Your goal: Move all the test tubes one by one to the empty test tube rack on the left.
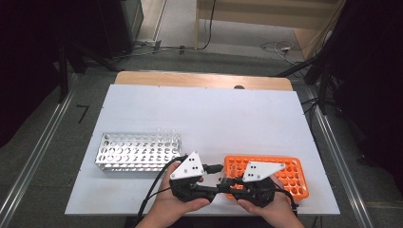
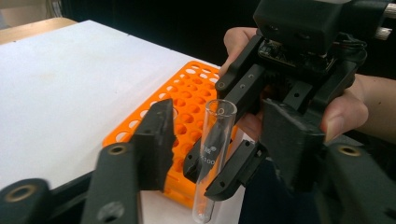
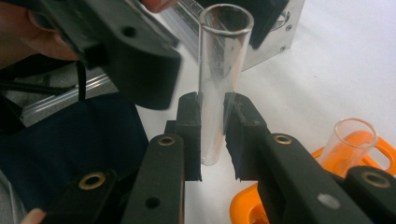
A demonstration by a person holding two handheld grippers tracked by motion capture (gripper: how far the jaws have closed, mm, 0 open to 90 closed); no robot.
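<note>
A clear glass test tube (image 3: 219, 88) stands upright between the two black jaws of my right gripper (image 3: 212, 106), which is shut on its lower half. In the left gripper view the same test tube (image 2: 214, 154) sits in the gap of my left gripper (image 2: 220, 116), whose jaws are spread wide on either side without touching the glass. Both grippers meet nose to nose at the table's near edge, left gripper (image 1: 211, 180) facing right gripper (image 1: 229, 183). The tube hangs just off the near left corner of the orange rack (image 1: 285, 176).
A second empty tube (image 3: 349, 136) stands in the orange rack (image 2: 187, 93). A metal tube rack (image 1: 138, 152) sits left of the hands, with clear tubes (image 1: 166, 131) at its far right corner. A white board (image 1: 204, 114) covers the table beyond.
</note>
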